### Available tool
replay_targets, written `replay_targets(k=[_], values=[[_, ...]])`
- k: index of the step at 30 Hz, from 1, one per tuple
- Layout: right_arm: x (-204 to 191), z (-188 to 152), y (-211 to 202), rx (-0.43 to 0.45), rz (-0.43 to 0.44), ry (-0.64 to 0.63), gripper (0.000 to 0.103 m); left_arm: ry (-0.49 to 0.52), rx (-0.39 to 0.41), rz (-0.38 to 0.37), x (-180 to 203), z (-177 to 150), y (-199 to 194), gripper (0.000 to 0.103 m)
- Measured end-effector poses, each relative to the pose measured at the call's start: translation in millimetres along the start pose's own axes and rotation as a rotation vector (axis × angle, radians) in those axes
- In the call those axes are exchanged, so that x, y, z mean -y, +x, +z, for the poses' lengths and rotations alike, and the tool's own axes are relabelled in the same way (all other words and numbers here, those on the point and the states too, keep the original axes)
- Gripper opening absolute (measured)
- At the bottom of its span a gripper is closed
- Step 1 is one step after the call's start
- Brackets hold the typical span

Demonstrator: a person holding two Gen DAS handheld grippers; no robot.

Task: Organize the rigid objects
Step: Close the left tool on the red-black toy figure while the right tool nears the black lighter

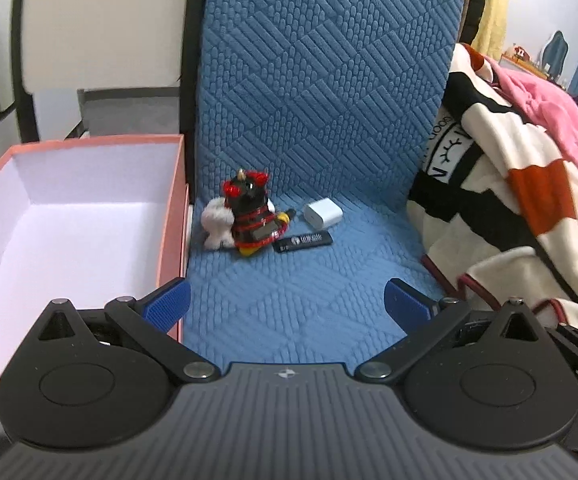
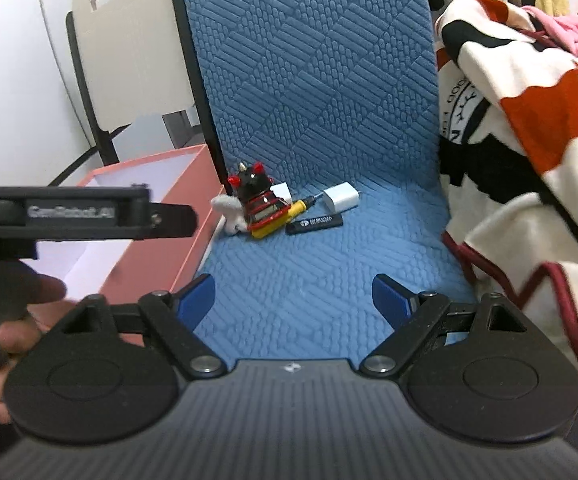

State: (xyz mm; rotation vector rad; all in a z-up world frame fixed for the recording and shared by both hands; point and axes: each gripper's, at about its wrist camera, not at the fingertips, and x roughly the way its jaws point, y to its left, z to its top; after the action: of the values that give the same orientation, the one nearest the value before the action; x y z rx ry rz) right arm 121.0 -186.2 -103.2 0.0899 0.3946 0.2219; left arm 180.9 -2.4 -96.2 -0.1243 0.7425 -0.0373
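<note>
Both tongs wide open and empty, lined up toward the little pile at the far end of the blue mat.

I hold my left gripper (image 1: pixel 287 300) beside the open pink box (image 1: pixel 173 216), which sits against the mat's (image 1: pixel 289 300) left edge so each drop, I judge, is a short swing. My right gripper (image 2: pixel 293 296) hangs spread over the mat's near end, gripping nothing. The pieces cluster near the far left corner, close to the box: the black-and-red figurine (image 1: pixel 251 212) upright, a yellow-handled tool (image 2: pixel 281 216) against it, the white charger (image 1: pixel 323 213) just beside, the black stick (image 1: pixel 304 241) flat in front. A blanket (image 1: pixel 509 216) crowds the right edge.
</note>
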Motion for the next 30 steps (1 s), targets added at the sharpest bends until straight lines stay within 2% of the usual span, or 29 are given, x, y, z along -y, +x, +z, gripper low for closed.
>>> replay_targets(k=[7, 17, 21, 26, 30], values=[[0, 17, 41, -0.008, -0.003, 0.004, 0.087, 0.014, 0.003, -0.021, -3, 26, 50, 0.103], [4, 40, 101, -0.051, 0.003, 0.012, 0.087, 0.045, 0.023, -0.005, -10, 55, 101, 0.102], [2, 47, 124, -0.070, 0.015, -0.027, 0.087, 0.066, -0.006, -0.023, -12, 67, 124, 0.081], [-3, 53, 154, -0.102, 0.032, -0.051, 0.087, 0.083, -0.037, -0.027, -12, 77, 151, 0.073], [-2, 59, 176, -0.122, 0.045, -0.034, 0.087, 0.087, -0.068, -0.003, -16, 84, 170, 0.073]])
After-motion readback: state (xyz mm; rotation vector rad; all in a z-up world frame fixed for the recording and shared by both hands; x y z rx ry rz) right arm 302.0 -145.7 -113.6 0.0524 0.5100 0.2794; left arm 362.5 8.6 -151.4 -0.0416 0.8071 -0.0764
